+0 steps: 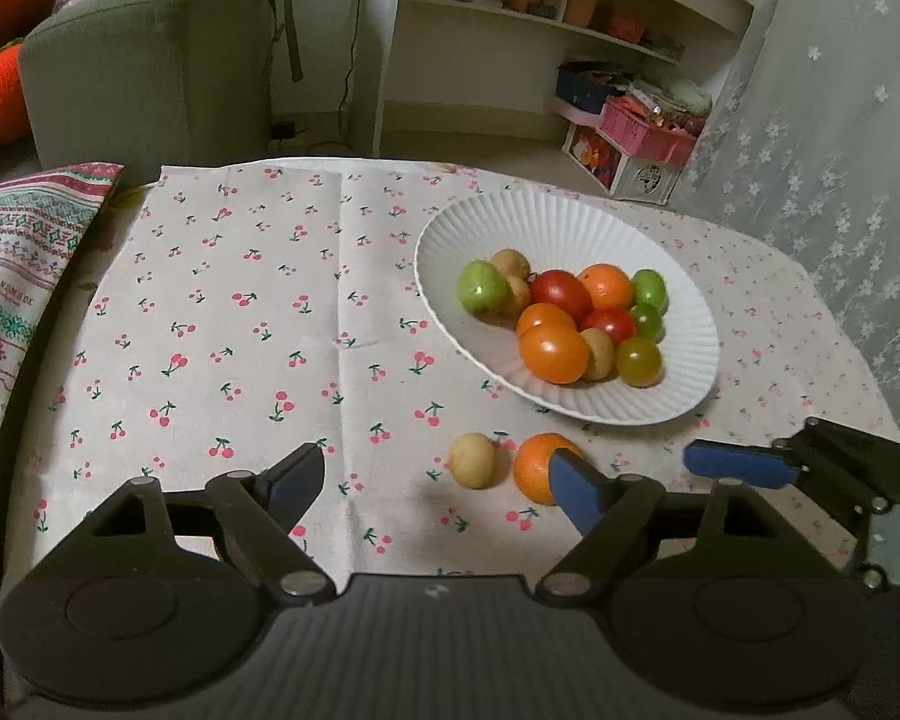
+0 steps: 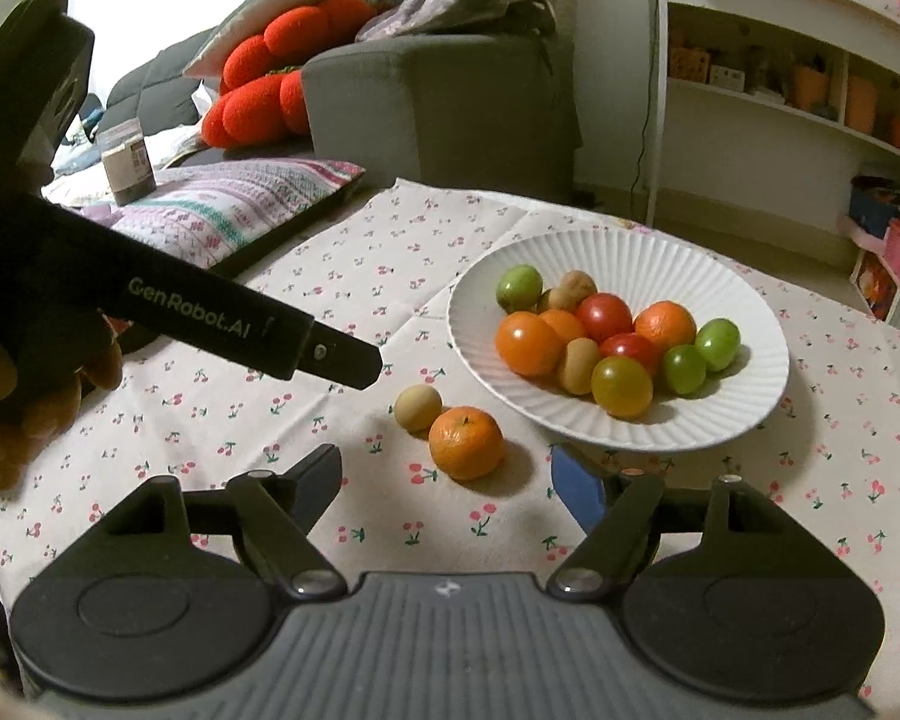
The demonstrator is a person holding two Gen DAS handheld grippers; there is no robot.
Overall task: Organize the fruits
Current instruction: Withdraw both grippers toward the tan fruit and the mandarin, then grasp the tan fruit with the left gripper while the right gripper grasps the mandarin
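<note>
A white ribbed plate (image 1: 570, 222) (image 2: 630, 252) holds several fruits: orange, red, green and tan ones. On the cherry-print cloth in front of it lie a mandarin (image 1: 534, 462) (image 2: 466, 443) and a small tan fruit (image 1: 473, 459) (image 2: 417, 407), side by side. My left gripper (image 1: 438, 480) is open and empty, just short of these two; its right finger hides part of the mandarin. My right gripper (image 2: 450, 480) is open and empty, with the mandarin just ahead between its fingers. The left gripper also shows in the right wrist view (image 2: 330, 354), and a right fingertip (image 1: 732, 461) in the left.
A patterned cushion (image 1: 12, 276) (image 2: 228, 204) lies at the table's left. A grey sofa (image 1: 150, 72) with red cushions (image 2: 270, 78) stands behind. White shelves (image 1: 546, 18) and a pink basket (image 1: 648, 129) are at the back right. A lace curtain (image 1: 840, 150) hangs at right.
</note>
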